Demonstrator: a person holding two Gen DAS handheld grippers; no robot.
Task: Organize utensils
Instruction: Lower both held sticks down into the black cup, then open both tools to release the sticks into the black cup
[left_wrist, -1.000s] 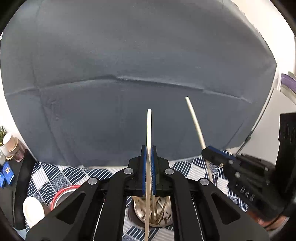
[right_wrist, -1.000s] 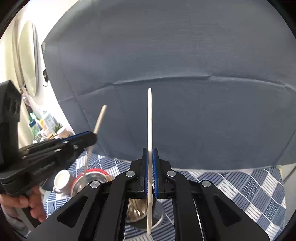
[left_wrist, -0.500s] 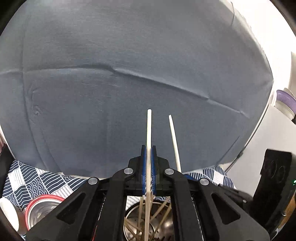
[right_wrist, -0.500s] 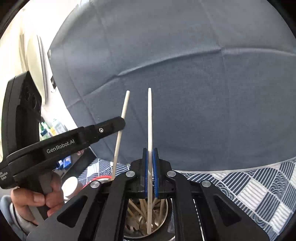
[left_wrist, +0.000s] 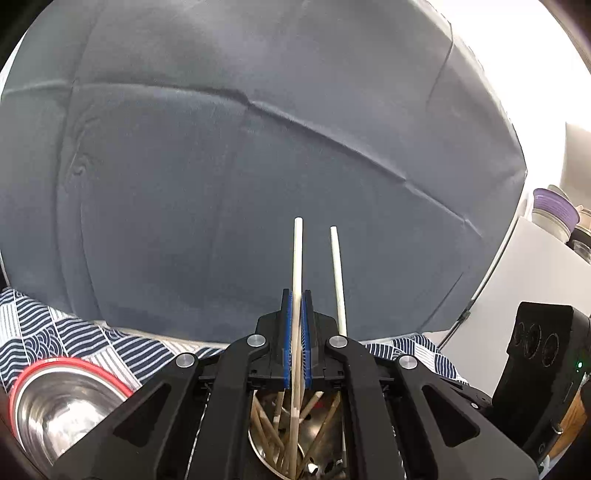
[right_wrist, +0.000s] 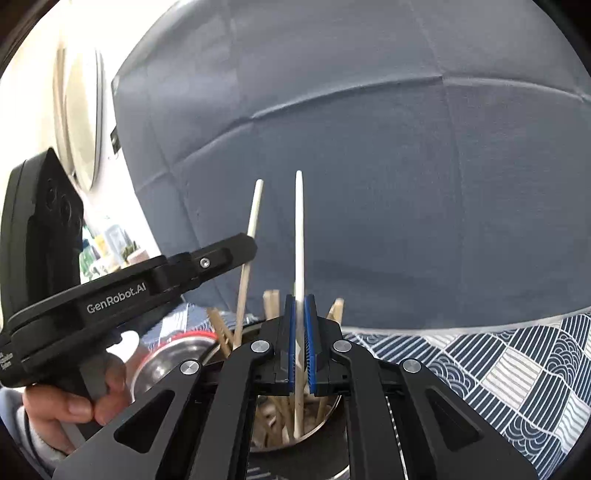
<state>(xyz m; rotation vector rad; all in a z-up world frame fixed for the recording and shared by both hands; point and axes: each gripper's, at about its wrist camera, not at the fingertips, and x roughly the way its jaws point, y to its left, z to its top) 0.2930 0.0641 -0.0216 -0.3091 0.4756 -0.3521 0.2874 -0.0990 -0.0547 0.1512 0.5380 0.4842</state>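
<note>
Two hand-held claws each grip one pale chopstick upright over a round metal holder (right_wrist: 332, 410) that already has a loose bundle of wooden sticks (right_wrist: 271, 304) leaning every way inside it. The likeliest trouble: a lower tip catches on that crossed tangle and stops short, so the chopstick tips over the rim when let go, or the two claws knock each other, since they sit almost touching above the same opening. The left claw (left_wrist: 295, 325) is shut tight, its blue pads clamping its chopstick (left_wrist: 297, 258) near the middle; the upper half stands above the pads, the lower end reaches down among the sticks in the holder. The right claw (right_wrist: 300, 325) is likewise shut on its chopstick (right_wrist: 300, 229), held the same way, tip inside the holder's mouth. A red-rimmed steel bowl (left_wrist: 55, 395) sits just beside the holder on the patterned cloth (right_wrist: 498, 369) over the counter.
</note>
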